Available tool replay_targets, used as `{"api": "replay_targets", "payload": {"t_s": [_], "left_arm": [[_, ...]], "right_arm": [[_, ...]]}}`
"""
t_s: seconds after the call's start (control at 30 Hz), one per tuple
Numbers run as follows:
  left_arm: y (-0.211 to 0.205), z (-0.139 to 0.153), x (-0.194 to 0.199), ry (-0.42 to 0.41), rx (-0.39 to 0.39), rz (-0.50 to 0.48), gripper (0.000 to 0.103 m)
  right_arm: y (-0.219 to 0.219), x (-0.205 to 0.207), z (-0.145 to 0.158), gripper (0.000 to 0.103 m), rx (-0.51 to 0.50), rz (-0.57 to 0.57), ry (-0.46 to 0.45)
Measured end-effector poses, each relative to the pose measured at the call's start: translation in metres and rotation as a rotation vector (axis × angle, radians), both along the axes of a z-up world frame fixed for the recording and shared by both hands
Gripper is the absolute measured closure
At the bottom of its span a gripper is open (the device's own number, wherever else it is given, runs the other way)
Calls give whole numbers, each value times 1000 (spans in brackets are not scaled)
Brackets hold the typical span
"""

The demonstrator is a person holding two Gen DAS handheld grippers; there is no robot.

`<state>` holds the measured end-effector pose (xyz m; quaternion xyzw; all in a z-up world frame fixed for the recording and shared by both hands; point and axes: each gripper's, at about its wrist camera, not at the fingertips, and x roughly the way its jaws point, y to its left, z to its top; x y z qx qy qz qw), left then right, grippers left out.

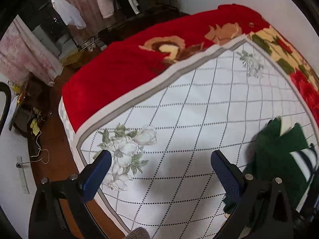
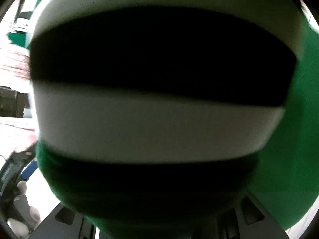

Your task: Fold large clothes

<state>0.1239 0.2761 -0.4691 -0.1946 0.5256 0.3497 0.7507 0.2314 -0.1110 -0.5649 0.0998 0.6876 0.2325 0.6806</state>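
Writing: no brand, label or lettering could be read in either view.
Left gripper (image 1: 159,162): its two blue-padded fingers (image 1: 95,176) stood wide apart with nothing between them, pointing down over the sheet.
Right gripper: its fingertips were hidden behind cloth pressed up against the lens; whether they were apart or clamped on the cloth could not be told.
Green garment (image 2: 283,139): dark green with white and black stripes, it filled the right wrist view, blurred; in the left wrist view it hung at the right edge, over the sheet.
White sheet (image 1: 199,109): dotted diamond grid, pale flower prints, grey border, spread on the bed.
Red blanket (image 1: 119,69): floral, lying under the sheet.
Room: brown floor (image 1: 51,135), pink curtains (image 1: 22,59), and clothes hanging at the back.
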Motion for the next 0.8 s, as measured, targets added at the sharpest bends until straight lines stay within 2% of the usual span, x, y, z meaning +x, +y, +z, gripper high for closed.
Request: {"api": "replay_targets", "payload": {"t_s": [0.07,0.1,0.13,0.17,0.2,0.23,0.3,0.33,0.37,0.43,0.47,0.5,0.57,0.63,0.7,0.73,0.8], "left_arm": [[-3,16,4,-30,7,-31,1],[-7,25,9,-51,7,-49,1],[-11,35,15,-74,1,-63,1],[-14,42,20,-96,-10,-77,1],[-19,51,25,-119,-23,-93,1],[-27,61,35,-153,-38,-114,1],[-42,71,53,-192,-54,-165,1],[-51,69,64,-188,-62,-194,1],[-59,65,74,-183,-72,-217,1],[-81,41,100,-153,-91,-277,1],[-91,24,114,-119,-94,-308,1],[-104,1,131,-73,-96,-347,1],[-123,-41,159,11,-79,-408,1],[-138,-84,189,102,-67,-480,1],[-144,-117,207,173,-57,-518,1],[-143,-136,215,203,-65,-530,0],[-137,-148,221,205,-89,-542,0]], "right_arm": [[-6,1,13,73,36,8,-6],[-12,0,23,58,68,13,0],[-17,0,30,48,101,13,11],[-30,-2,45,28,175,6,23],[-38,-2,55,19,218,1,26],[-49,-3,68,18,253,3,33],[-66,10,83,18,220,18,35],[-76,49,85,18,171,4,14],[-89,31,81,18,114,-23,-5],[-116,20,72,42,31,-92,-16],[-124,34,60,62,-9,-128,16],[-133,37,51,72,-42,-164,56],[-142,59,32,76,-72,-217,61],[-133,81,13,76,-160,-213,51],[-125,106,-23,76,-229,-187,121],[-116,103,-29,76,-255,-183,153],[-123,115,-55,76,-278,-228,228]]}}
